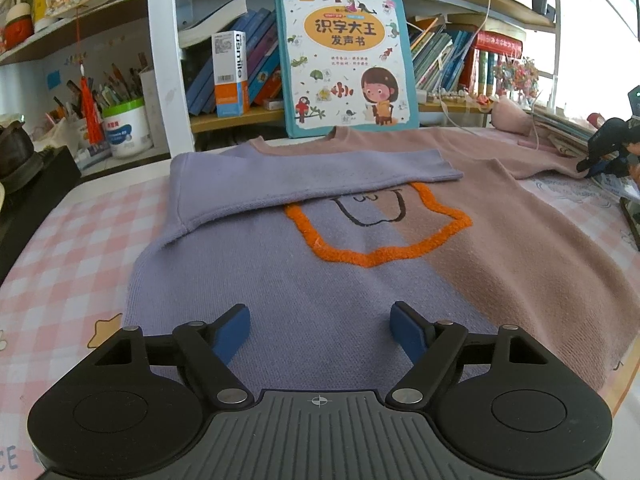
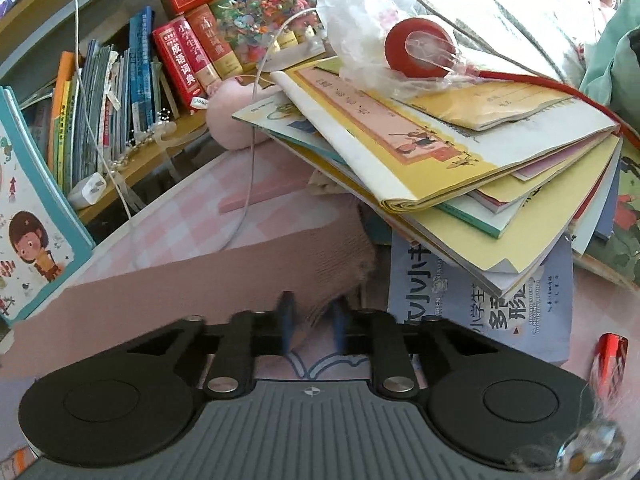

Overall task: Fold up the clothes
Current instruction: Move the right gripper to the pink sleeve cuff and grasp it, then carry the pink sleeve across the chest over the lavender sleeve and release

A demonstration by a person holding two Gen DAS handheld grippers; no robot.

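Note:
A sweater, half lilac and half dusty pink with an orange outlined shape on its chest, lies flat on the pink checked table. Its lilac sleeve is folded across the chest. My left gripper is open and empty above the lilac hem. The pink sleeve stretches out to the right. My right gripper is shut on the ribbed cuff of that sleeve; it also shows far right in the left wrist view.
A children's book leans on the shelf behind the sweater. A pile of books overhangs the table just past the cuff, with a red disc in plastic on top. A white cable hangs nearby. A pen pot stands far left.

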